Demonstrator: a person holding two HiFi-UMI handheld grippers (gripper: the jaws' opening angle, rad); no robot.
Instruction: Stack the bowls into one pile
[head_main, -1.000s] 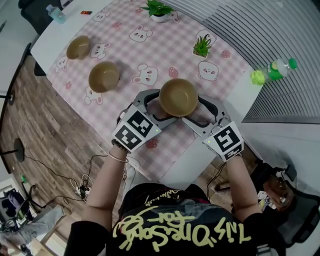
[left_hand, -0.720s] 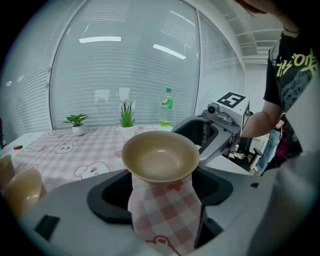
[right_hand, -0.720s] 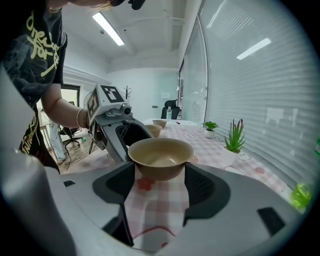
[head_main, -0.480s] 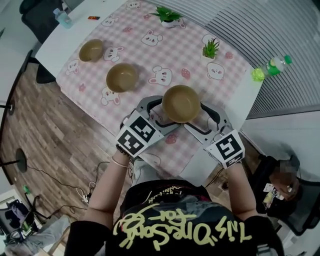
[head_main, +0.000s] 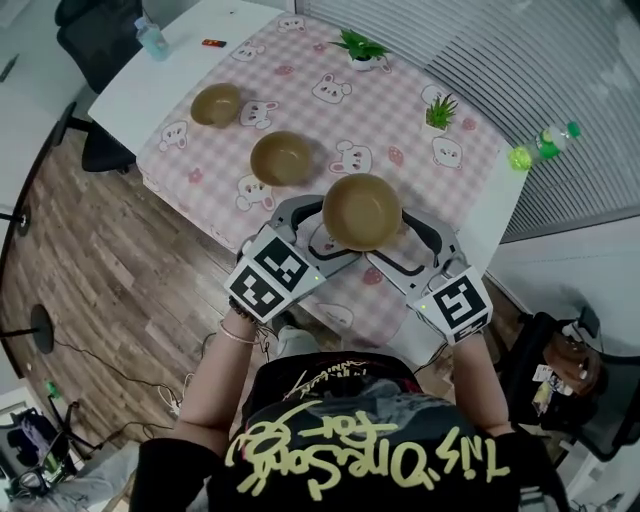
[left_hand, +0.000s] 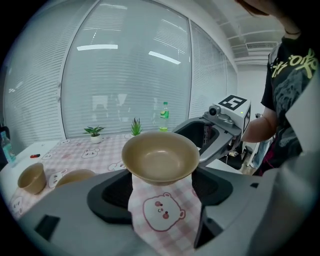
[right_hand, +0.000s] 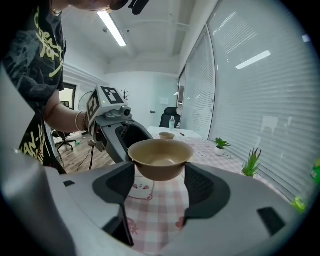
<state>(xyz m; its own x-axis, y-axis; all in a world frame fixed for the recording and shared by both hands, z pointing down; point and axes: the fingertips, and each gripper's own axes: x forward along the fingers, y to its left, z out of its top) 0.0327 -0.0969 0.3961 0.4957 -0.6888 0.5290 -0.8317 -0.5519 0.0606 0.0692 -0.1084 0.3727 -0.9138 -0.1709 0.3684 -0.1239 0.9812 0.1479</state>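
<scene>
A tan bowl (head_main: 362, 210) hangs above the near edge of the pink checked table (head_main: 330, 110), gripped from both sides. My left gripper (head_main: 325, 228) is shut on its left side and my right gripper (head_main: 400, 238) on its right side. In the left gripper view the bowl (left_hand: 160, 157) sits between the dark pads (left_hand: 112, 192); in the right gripper view the bowl (right_hand: 160, 157) rests between the pads (right_hand: 202, 185). A second bowl (head_main: 282, 157) stands on the cloth just beyond and left. A third bowl (head_main: 215, 104) stands farther left.
Two small potted plants (head_main: 362, 47) (head_main: 440, 108) stand at the table's far side. A green bottle (head_main: 545, 145) lies beyond the right corner. A blue bottle (head_main: 152, 38) and a small red item (head_main: 212, 43) sit at the far left, by an office chair (head_main: 95, 30).
Both grippers have carried the bowl upward and leftward, closer to the middle bowl. Their hold on it looks the same.
</scene>
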